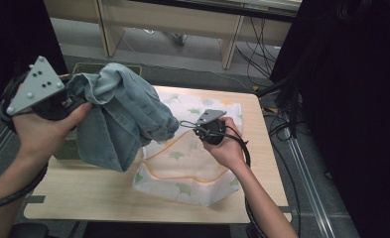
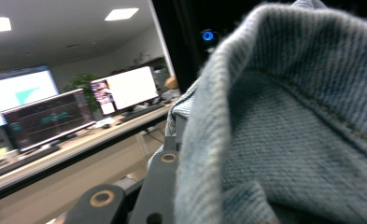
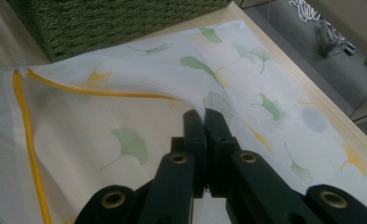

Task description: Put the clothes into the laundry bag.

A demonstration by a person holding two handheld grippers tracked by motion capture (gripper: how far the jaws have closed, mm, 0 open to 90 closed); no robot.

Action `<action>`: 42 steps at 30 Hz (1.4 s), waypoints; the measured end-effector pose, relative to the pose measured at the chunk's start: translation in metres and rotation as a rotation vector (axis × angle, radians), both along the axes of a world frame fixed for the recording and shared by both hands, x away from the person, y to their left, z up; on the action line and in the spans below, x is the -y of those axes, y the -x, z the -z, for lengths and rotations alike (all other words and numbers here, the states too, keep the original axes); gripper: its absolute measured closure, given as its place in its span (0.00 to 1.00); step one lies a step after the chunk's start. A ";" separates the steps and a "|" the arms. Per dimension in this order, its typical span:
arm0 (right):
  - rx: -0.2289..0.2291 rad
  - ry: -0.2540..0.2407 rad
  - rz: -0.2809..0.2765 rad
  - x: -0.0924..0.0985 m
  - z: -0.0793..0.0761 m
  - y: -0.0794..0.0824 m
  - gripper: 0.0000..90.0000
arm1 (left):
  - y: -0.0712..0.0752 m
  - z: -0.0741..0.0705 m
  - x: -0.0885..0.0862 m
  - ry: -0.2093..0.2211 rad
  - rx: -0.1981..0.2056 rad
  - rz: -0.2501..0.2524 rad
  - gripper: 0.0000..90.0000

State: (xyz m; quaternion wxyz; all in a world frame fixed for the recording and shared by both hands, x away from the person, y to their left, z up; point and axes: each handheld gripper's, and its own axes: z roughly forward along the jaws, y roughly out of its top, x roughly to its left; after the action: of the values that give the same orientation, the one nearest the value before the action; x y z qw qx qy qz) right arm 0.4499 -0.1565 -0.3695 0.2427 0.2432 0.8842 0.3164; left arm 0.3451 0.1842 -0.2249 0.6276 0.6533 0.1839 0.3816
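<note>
Left gripper [image 1: 69, 101], upper left of the high view, holds bunched jeans [image 1: 120, 116] lifted above the table [image 1: 83, 191]. Right gripper [image 3: 204, 116], centre frame, jaws pinched tight on the leaf-print mesh bag [image 1: 182, 168] lying mid-table. Green basket [image 3: 102, 23] behind.

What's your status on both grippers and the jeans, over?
Left gripper shut on denim jeans, held above the table. Right gripper shut on leaf-print mesh bag, pinching its edge up. Green woven basket beside the bag.
</note>
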 end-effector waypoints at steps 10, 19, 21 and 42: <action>-0.012 -0.027 0.009 0.002 -0.002 0.000 1.00 | 0.012 0.017 0.032 -0.066 -0.049 0.103 0.93; -0.022 -0.051 0.021 0.002 -0.005 0.002 1.00 | 0.009 0.044 0.058 -0.127 -0.140 0.173 0.93; -0.018 -0.054 0.011 0.002 -0.005 0.002 1.00 | 0.007 0.053 0.066 -0.144 -0.164 0.187 0.93; -0.061 -0.104 0.006 -0.002 -0.006 0.006 1.00 | -0.033 0.145 0.146 -0.377 -0.359 0.238 0.93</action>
State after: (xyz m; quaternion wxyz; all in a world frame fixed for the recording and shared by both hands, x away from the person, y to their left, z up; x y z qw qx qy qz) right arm 0.4438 -0.1547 -0.3638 0.2035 0.2676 0.8728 0.3538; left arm 0.3784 0.0379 -0.3702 0.4929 0.8325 0.1397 0.2109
